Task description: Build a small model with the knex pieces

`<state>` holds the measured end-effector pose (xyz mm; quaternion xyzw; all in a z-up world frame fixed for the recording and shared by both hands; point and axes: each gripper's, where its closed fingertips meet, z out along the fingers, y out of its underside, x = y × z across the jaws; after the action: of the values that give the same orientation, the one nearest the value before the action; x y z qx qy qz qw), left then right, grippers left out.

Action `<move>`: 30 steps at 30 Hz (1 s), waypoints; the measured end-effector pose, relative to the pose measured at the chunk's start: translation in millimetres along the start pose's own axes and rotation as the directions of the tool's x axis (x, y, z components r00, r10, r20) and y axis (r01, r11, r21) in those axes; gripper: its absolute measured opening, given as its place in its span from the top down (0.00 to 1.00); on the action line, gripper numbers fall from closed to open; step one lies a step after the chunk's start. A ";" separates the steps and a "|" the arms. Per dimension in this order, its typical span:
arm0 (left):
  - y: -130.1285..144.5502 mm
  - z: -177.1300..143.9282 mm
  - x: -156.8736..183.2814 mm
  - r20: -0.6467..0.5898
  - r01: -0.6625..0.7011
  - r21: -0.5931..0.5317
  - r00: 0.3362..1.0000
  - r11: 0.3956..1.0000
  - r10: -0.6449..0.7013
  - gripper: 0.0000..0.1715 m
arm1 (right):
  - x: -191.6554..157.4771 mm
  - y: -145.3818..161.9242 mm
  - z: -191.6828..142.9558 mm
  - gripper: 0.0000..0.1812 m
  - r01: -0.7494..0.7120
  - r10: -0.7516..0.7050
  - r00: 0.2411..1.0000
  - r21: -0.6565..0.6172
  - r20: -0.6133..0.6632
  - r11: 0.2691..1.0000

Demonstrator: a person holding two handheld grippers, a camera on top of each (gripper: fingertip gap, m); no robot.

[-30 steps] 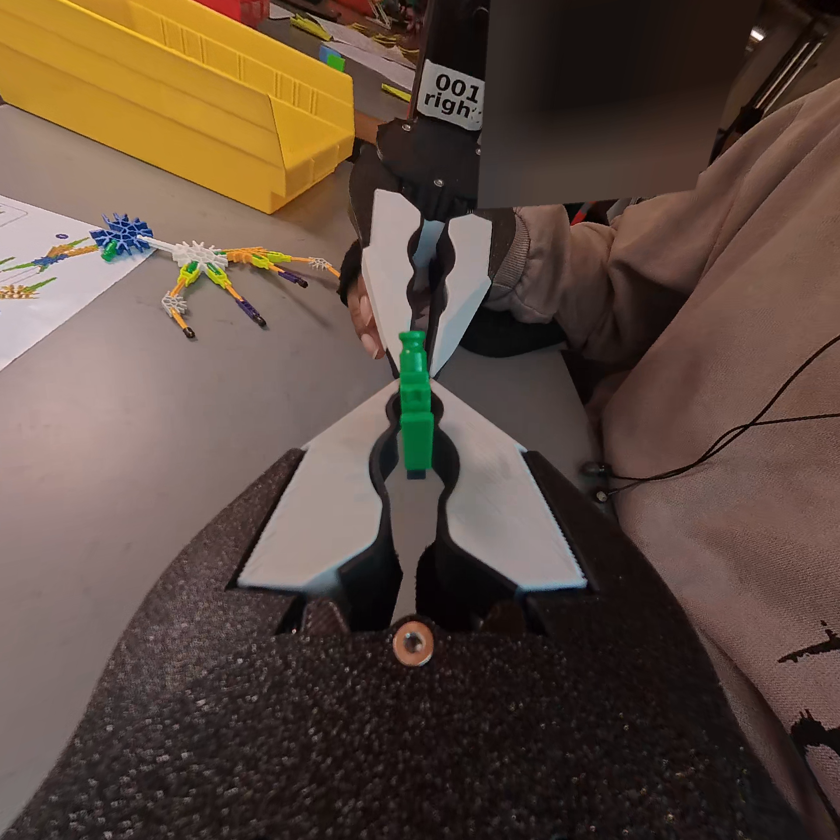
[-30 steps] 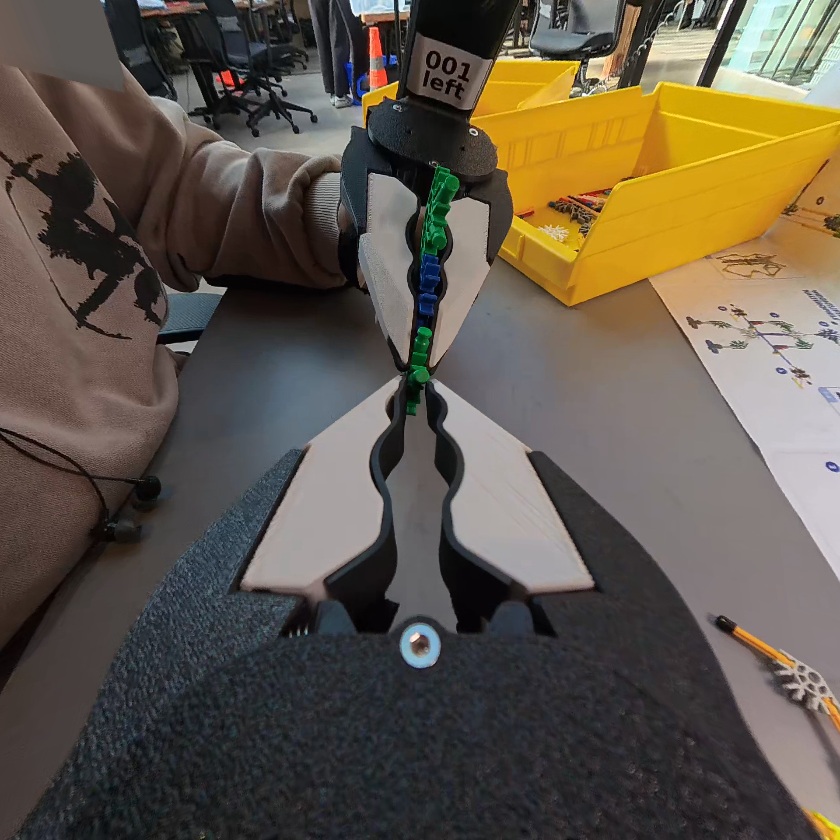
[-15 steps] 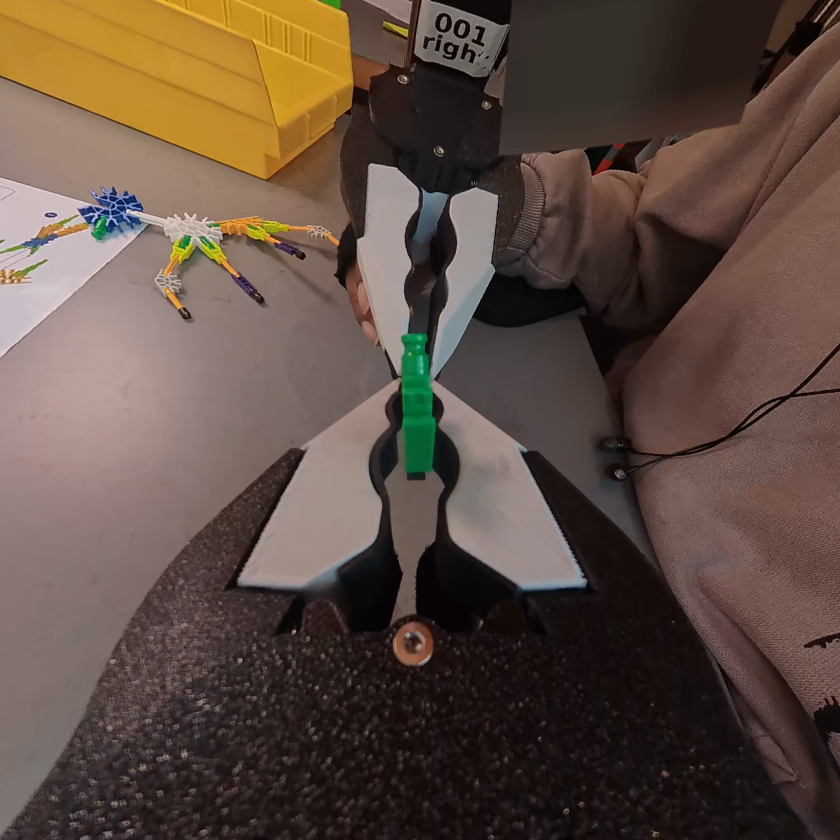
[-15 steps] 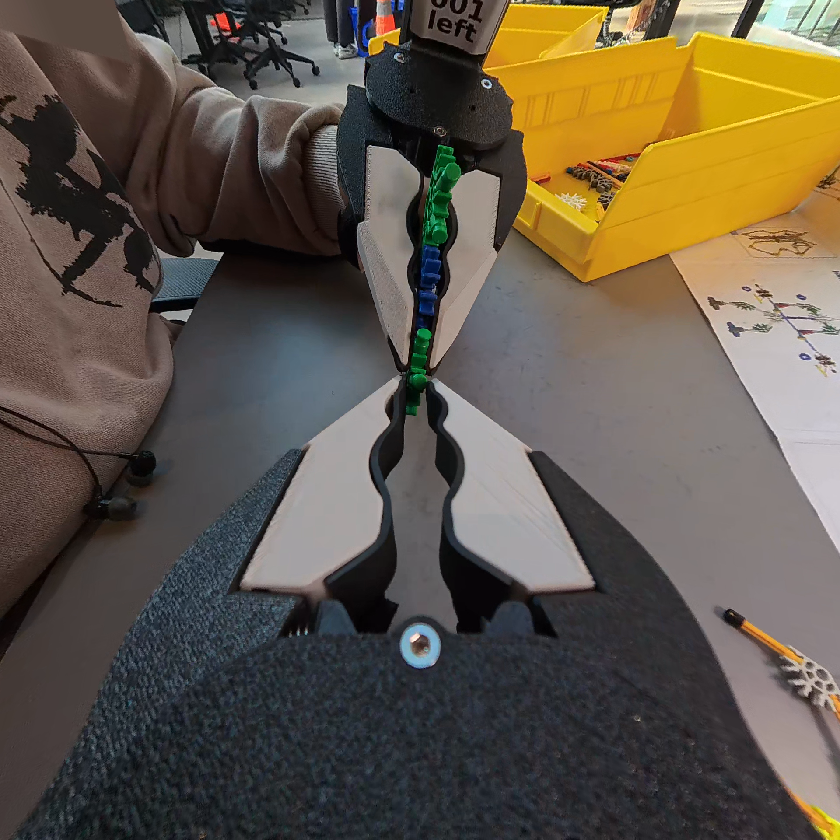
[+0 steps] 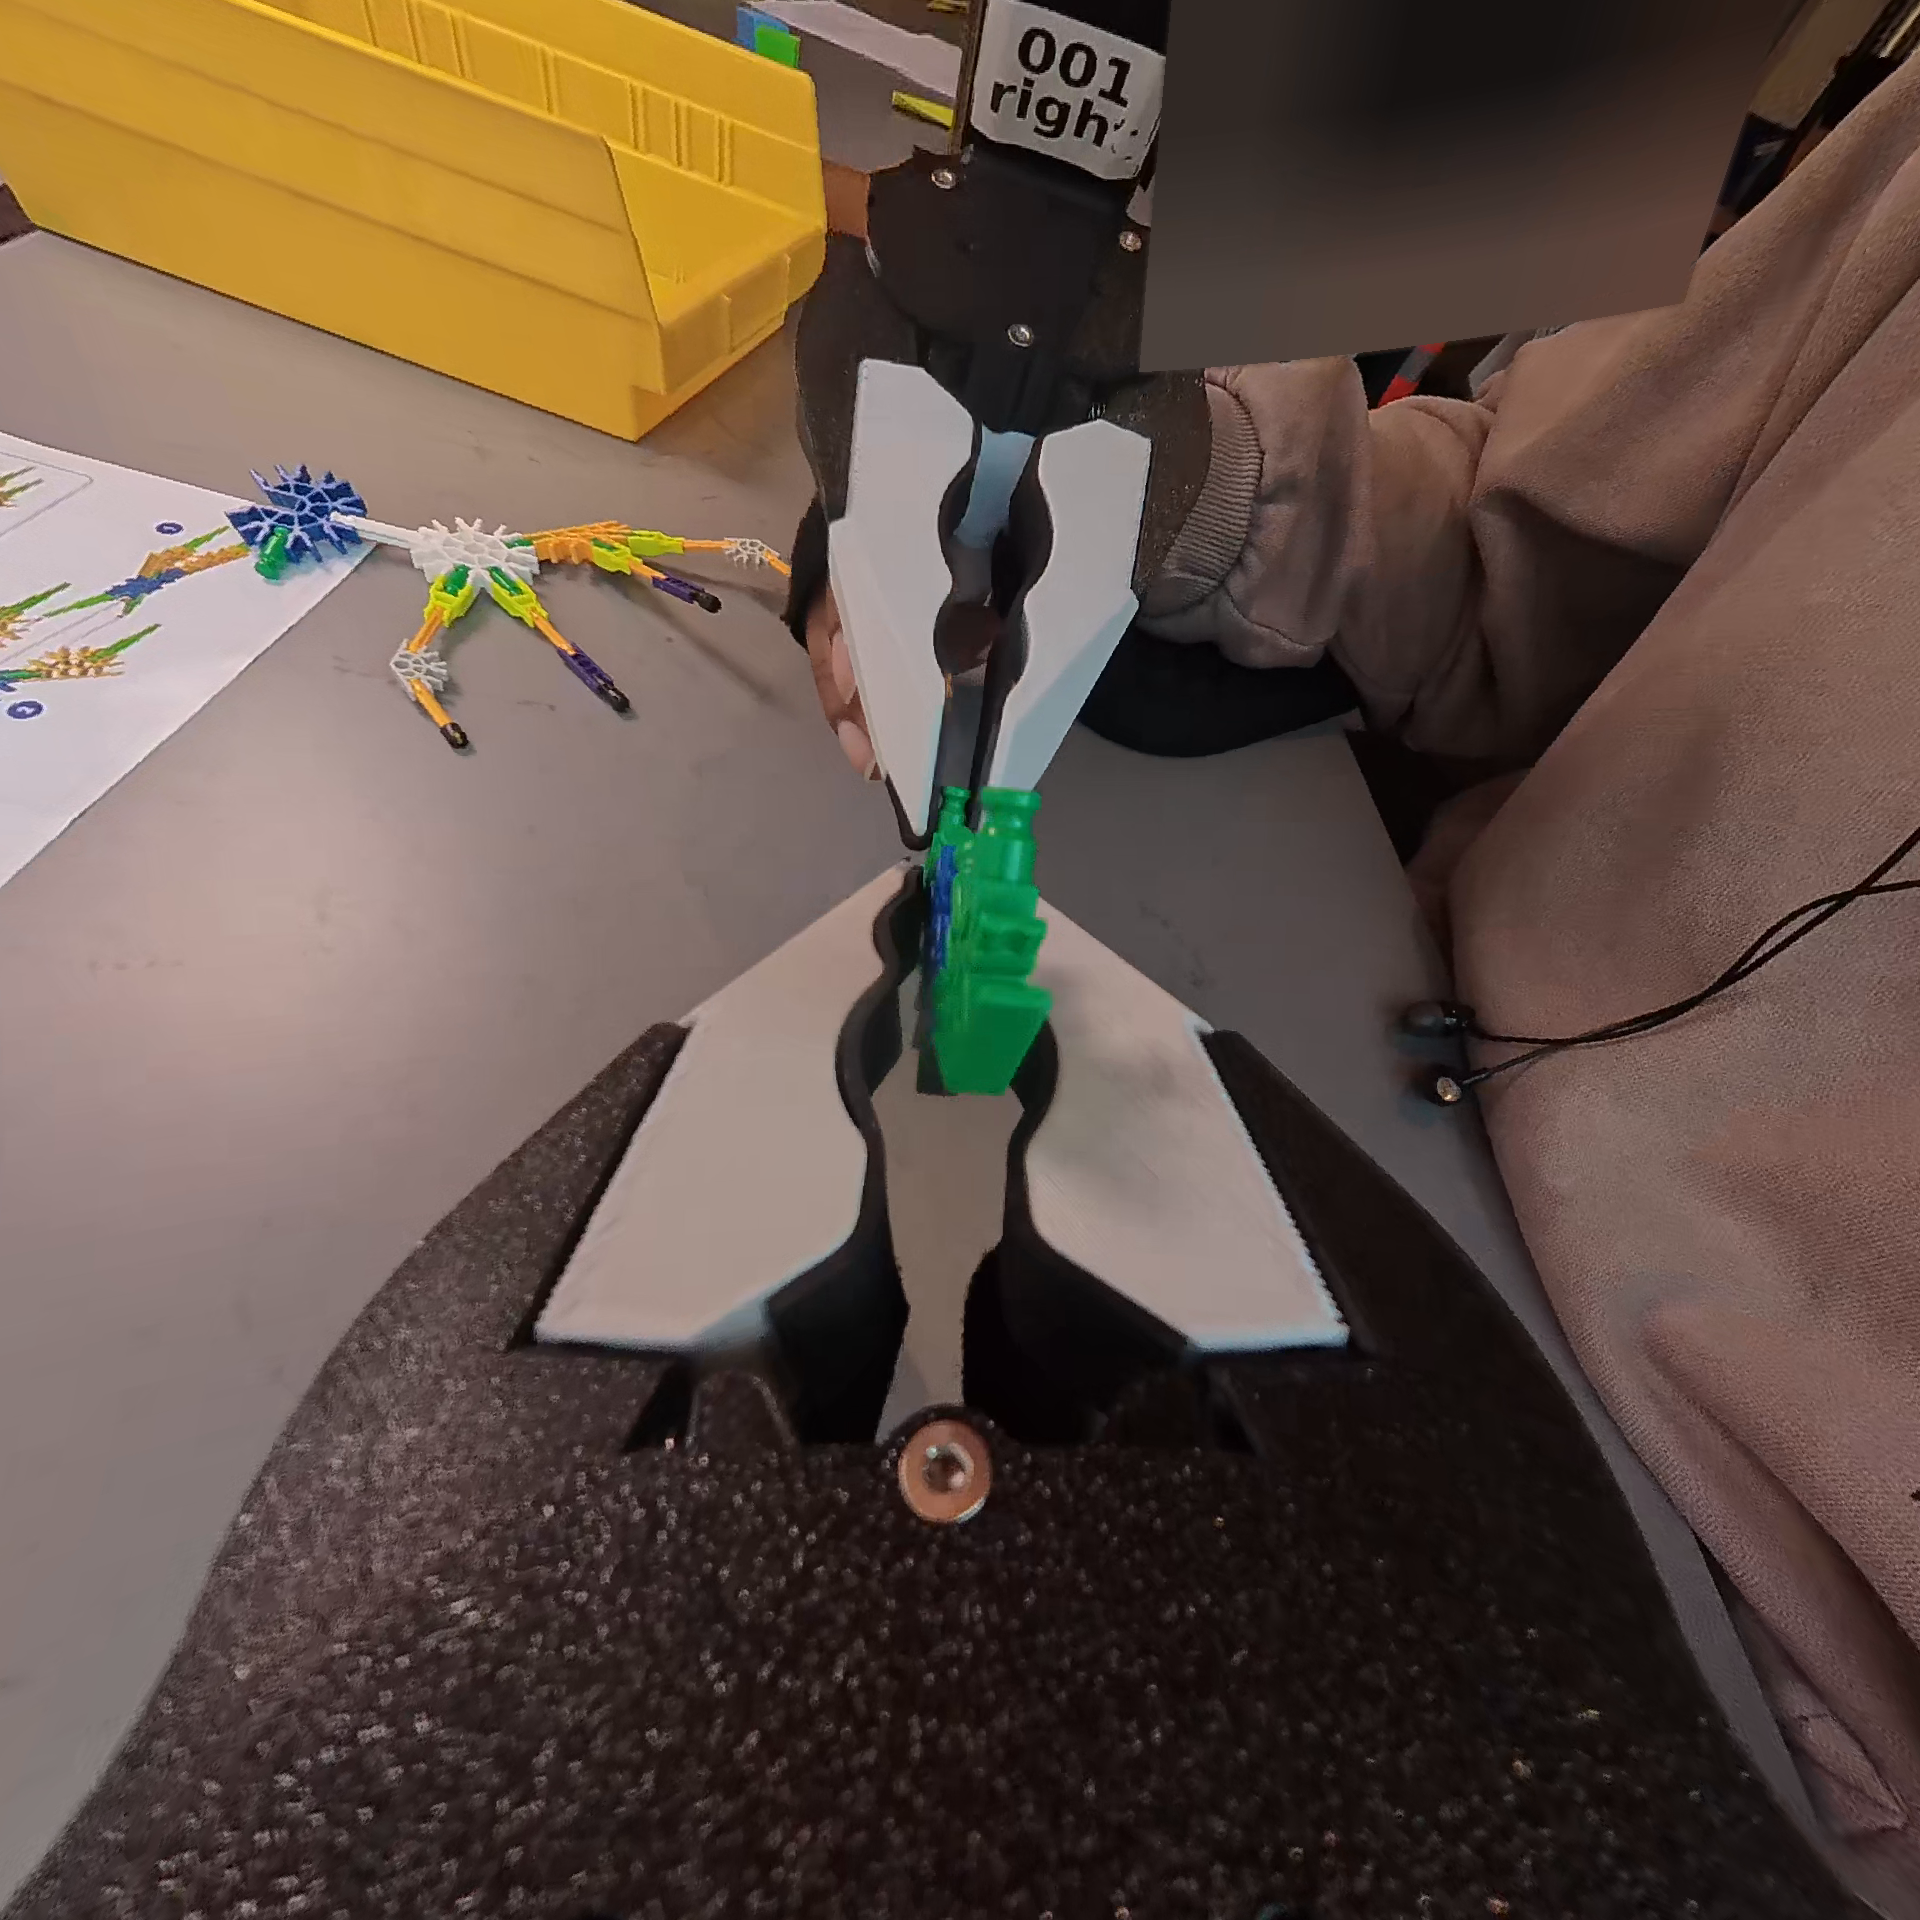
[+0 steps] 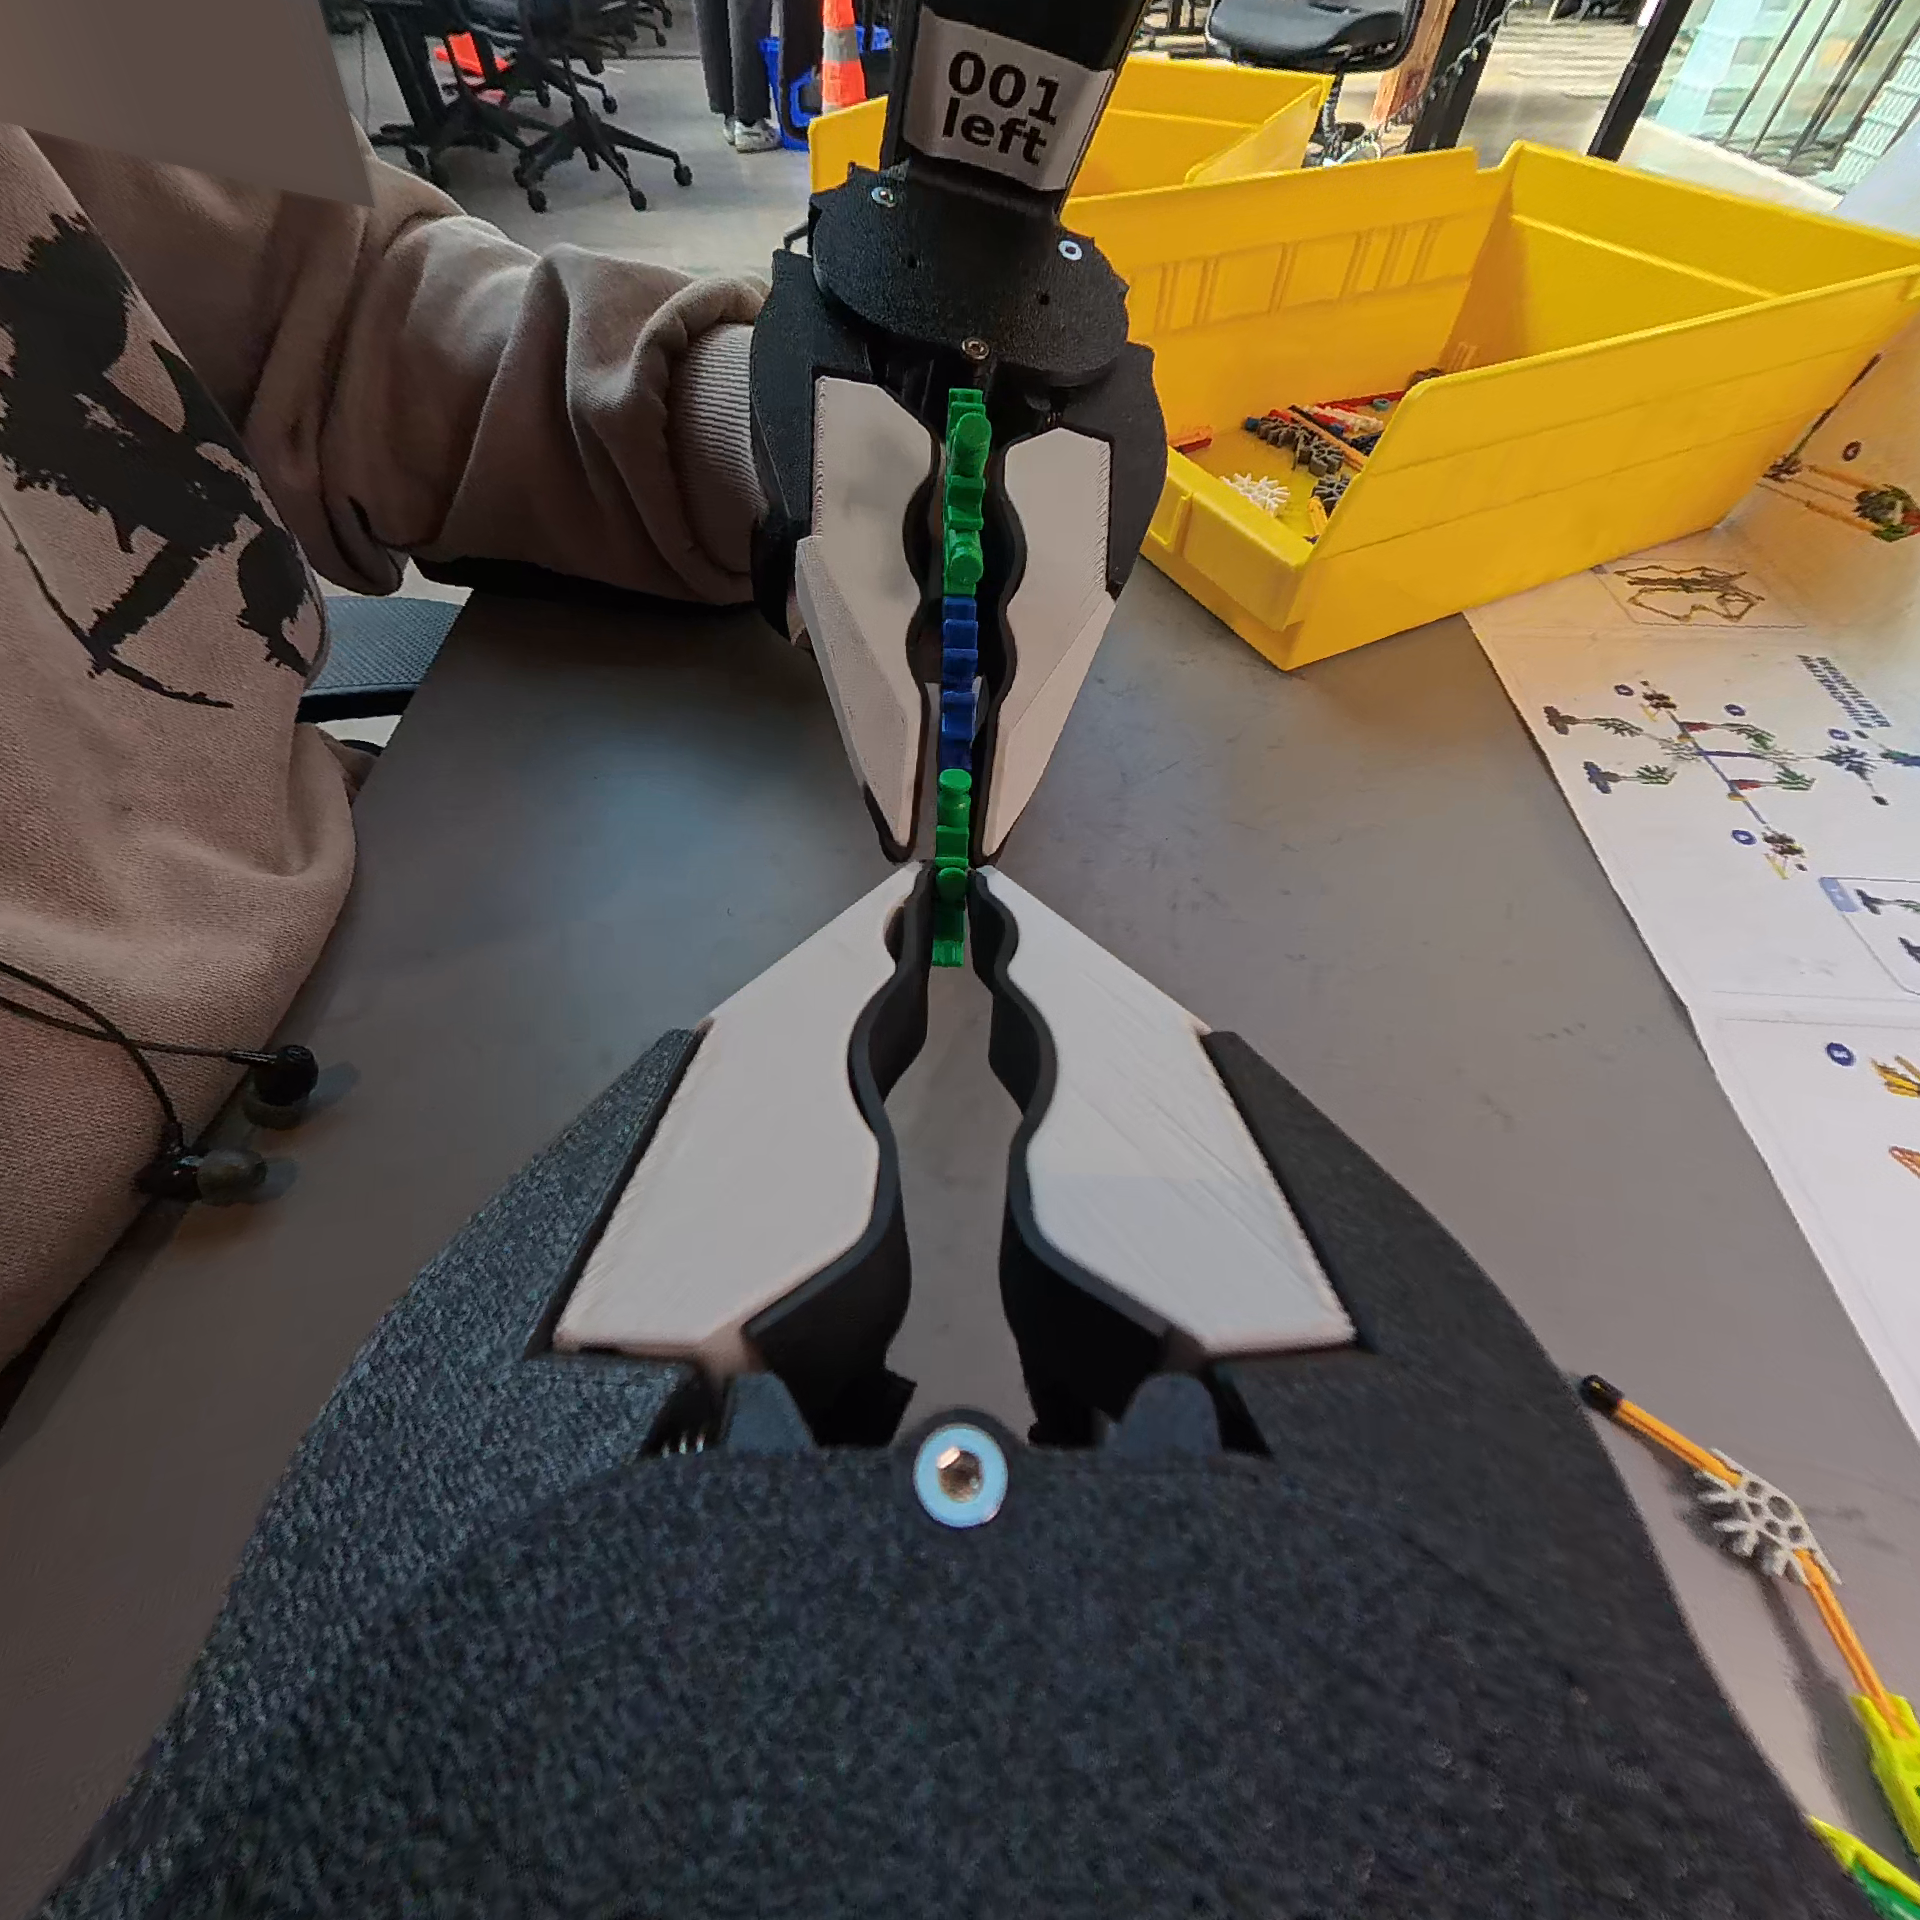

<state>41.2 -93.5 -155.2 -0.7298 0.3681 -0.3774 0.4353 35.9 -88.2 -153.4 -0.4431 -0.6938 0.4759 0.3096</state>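
A green and blue snap-together toy piece (image 5: 987, 966) is clamped in my left gripper (image 5: 977, 894), held above the grey table (image 5: 312, 987). My right gripper (image 5: 951, 816) points at it tip to tip from the far side. In the right wrist view the piece (image 6: 958, 665) runs along the left gripper's (image 6: 943, 847) jaws, green at both ends and blue in the middle. Its near green end sits between the tips of my right gripper (image 6: 948, 873), which is shut on it. A person's sleeved arms hold both grippers.
A yellow bin (image 5: 416, 187) with loose parts (image 6: 1320, 436) stands at the back. A rod-and-connector model (image 5: 478, 551) lies beside a printed sheet (image 5: 104, 644) (image 6: 1766, 831). Black earbuds (image 5: 1439, 1049) lie at the table edge by the person's torso. My left and right fingertips are right by each other.
The piece has turned in the left jaws: its broad green side, a second green prong and the blue part now show in the left wrist view. Both grippers stay tip to tip.
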 end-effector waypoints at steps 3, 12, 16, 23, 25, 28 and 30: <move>-3.1 -1.0 0.9 -0.001 -0.005 0.015 1.000 1.000 0.005 0.94 | 0.4 -4.6 -1.3 0.98 -0.023 0.023 1.000 0.029 0.006 0.999; -9.7 0.5 0.7 0.004 0.020 0.061 1.000 0.998 -0.020 0.96 | 1.0 -18.6 -6.9 0.98 -0.078 0.075 0.997 0.113 0.028 0.991; -8.1 0.1 -1.1 0.004 0.031 0.054 1.000 0.998 -0.031 0.96 | 1.8 -15.4 -5.9 0.98 -0.085 0.083 0.996 0.094 0.025 0.992; -14.7 -4.6 0.7 -0.011 0.027 0.087 1.000 0.996 -0.026 0.96 | 0.6 -15.3 -6.4 0.98 -0.103 0.099 0.994 0.100 0.041 0.990; -14.1 -4.2 -0.3 0.003 0.017 0.077 1.000 0.997 -0.017 0.97 | 1.2 -14.1 -6.3 0.98 -0.106 0.102 0.994 0.096 0.041 0.990; -12.5 -3.2 -7.2 0.050 0.031 0.058 0.998 0.998 -0.034 0.97 | 7.7 -9.8 -4.9 0.98 -0.070 0.071 0.997 0.065 -0.020 0.995; -11.2 -2.5 -15.5 0.098 0.060 0.055 0.993 0.997 -0.065 0.97 | 15.6 -6.3 -3.5 0.98 -0.022 0.025 0.995 0.031 -0.095 0.999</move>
<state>34.4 -77.0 -147.8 -0.7472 0.3131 -0.3633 0.4600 30.5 -73.7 -146.1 -0.4688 -0.6657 0.4682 0.3433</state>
